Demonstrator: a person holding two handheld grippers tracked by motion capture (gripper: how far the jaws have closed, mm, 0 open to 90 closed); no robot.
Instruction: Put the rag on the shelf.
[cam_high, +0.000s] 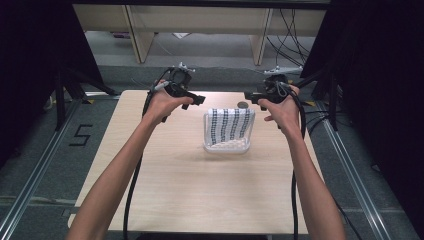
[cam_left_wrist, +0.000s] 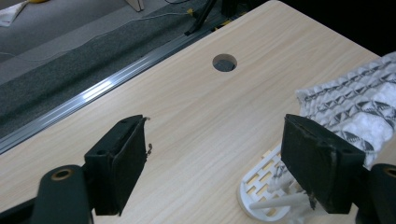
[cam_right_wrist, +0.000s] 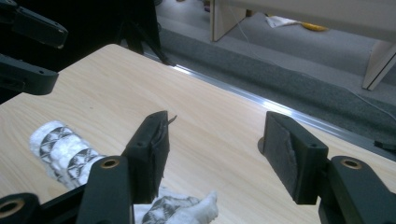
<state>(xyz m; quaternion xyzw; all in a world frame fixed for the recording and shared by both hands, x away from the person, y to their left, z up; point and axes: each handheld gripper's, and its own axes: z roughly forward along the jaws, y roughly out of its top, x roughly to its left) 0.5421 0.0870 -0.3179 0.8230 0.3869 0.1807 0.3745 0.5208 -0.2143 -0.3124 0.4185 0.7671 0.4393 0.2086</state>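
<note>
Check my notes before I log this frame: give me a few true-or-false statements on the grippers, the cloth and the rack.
1. The patterned cloth is draped over the white rack. True.
2. The left gripper is shut on the cloth. False: its jaws stand open, holding nothing.
3. The right gripper is open. True.
4. The table has no hole in it. False: a round hole lies beyond the rack.
</note>
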